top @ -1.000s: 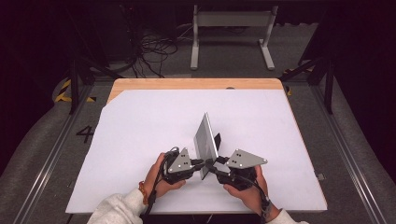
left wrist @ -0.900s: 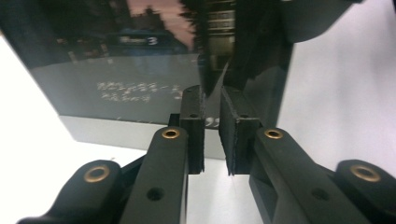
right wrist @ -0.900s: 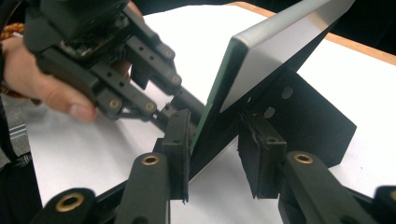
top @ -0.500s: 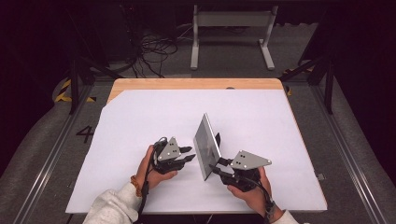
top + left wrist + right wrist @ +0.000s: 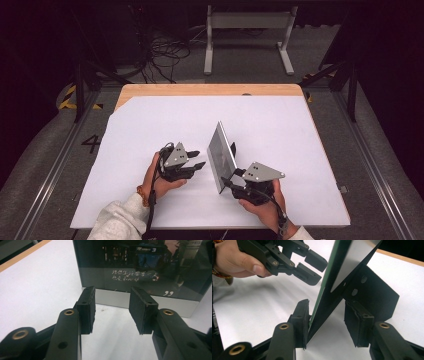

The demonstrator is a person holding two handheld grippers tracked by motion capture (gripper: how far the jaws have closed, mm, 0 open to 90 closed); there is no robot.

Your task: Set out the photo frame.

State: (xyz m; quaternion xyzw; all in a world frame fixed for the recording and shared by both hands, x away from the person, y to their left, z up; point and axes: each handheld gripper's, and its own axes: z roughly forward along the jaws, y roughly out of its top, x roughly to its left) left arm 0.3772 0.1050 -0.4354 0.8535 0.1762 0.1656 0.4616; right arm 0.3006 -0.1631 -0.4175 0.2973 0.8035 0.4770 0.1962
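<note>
White sheet over a wooden surface (image 5: 150,125), dark floor and loose cables beyond. At the left, the left claw (image 5: 197,160) in a hand, pads spread, having just been opening, with nothing between them; pointing rightward at the picture frame (image 5: 222,155), near it but apart. Seen along that claw (image 5: 111,311): the frame (image 5: 140,265) straight ahead, dark glass and silver lower band square to the pads. At centre, the frame upright on the sheet, leaning back on its black stand (image 5: 374,295), long lower edge running from near to far. At the right, the right claw (image 5: 231,179) at the frame's near bottom corner, also just been opening; corner between its pads (image 5: 327,322), one pad against the green edge, the other seemingly just off the stand, so no firm pinch. Judged nearer: the right claw, already straddling the frame; left claw (image 5: 312,265) facing the glass from the other side.
</note>
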